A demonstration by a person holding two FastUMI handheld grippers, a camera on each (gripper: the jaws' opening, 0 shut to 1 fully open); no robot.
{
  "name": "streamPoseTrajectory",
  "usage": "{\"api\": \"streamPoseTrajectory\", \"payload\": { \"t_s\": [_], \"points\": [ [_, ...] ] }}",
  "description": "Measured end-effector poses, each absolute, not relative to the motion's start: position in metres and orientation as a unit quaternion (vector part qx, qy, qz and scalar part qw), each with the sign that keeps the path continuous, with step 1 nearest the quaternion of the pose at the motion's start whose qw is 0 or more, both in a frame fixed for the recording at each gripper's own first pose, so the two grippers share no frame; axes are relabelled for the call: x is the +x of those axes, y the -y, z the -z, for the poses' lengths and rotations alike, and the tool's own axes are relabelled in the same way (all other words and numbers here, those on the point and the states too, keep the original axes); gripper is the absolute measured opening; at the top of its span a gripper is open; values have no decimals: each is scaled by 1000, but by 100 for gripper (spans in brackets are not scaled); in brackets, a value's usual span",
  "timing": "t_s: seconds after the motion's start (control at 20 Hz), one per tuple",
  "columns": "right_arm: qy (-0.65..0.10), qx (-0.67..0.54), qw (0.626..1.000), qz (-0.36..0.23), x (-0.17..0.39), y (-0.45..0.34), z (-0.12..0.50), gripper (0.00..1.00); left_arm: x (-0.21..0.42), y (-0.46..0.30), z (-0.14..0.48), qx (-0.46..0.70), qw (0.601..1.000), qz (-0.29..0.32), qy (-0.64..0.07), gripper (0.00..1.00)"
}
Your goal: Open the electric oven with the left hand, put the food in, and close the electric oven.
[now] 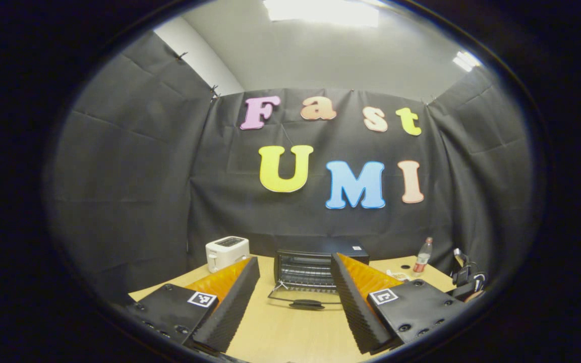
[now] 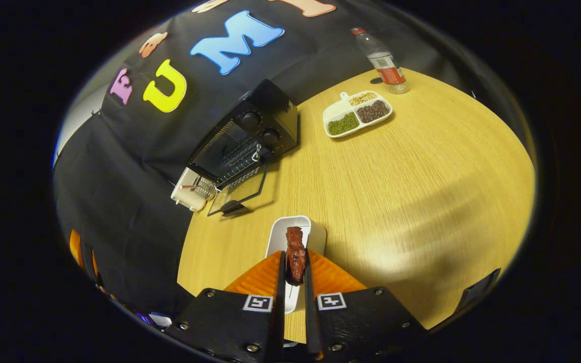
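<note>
Right gripper (image 2: 294, 272) is clamped on a strip of meat (image 2: 295, 254), both fingers pressing its sides, held just above a white dish (image 2: 290, 229) on the table (image 2: 396, 191). Left gripper (image 1: 295, 297) hangs wide apart with nothing between its fingers, aimed at the oven (image 1: 321, 267) from well back.

By size, the table comes first: pale wood, with the oven standing near its far edge against the booth wall. Its glass door (image 1: 303, 300) is swung down and lies near flat on the table, handle toward the camera, so the wire rack inside is exposed. In the right gripper view the same oven (image 2: 250, 141) sits well apart from the meat, up and to the left. A white toaster (image 1: 227, 252) stands just beside the oven. Farther off are a divided tray (image 2: 357, 114) of beans and grains and a water bottle (image 1: 422, 257). The dish under the meat is smaller, and the meat itself is the smallest, dark red and upright in the grip.

As I judge it, opening is done and the food is picked up. What is left: carry the meat across to the open oven, set it on the rack, release, then have the left gripper lift the door shut.
</note>
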State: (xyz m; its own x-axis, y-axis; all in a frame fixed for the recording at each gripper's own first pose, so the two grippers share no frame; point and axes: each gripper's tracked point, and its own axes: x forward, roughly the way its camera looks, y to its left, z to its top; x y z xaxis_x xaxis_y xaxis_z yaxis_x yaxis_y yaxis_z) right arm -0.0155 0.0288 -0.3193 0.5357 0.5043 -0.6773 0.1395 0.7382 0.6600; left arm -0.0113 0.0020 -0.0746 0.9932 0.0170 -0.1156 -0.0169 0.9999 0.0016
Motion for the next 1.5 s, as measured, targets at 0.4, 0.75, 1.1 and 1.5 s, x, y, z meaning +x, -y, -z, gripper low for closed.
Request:
{"api": "streamPoseTrajectory", "payload": {
  "t_s": [0.4, 0.75, 1.1, 1.5],
  "points": [
    [-479, 322, 812, -83, -2, -22, 317, 15, 32, -10, 86, -30, 997, 34, -56, 97],
    [-512, 456, 723, -80, -3, -48, 329, 15, 57, -32, 96, -46, 996, 43, -70, 97],
    [-505, 414, 749, -107, -7, -56, 325, 1, 60, -33, 97, -27, 996, 50, -72, 97],
    [-434, 413, 795, -93, 37, -56, 256, 1, 96, -31, 99, -32, 994, 85, -68, 98]
  ]
}}
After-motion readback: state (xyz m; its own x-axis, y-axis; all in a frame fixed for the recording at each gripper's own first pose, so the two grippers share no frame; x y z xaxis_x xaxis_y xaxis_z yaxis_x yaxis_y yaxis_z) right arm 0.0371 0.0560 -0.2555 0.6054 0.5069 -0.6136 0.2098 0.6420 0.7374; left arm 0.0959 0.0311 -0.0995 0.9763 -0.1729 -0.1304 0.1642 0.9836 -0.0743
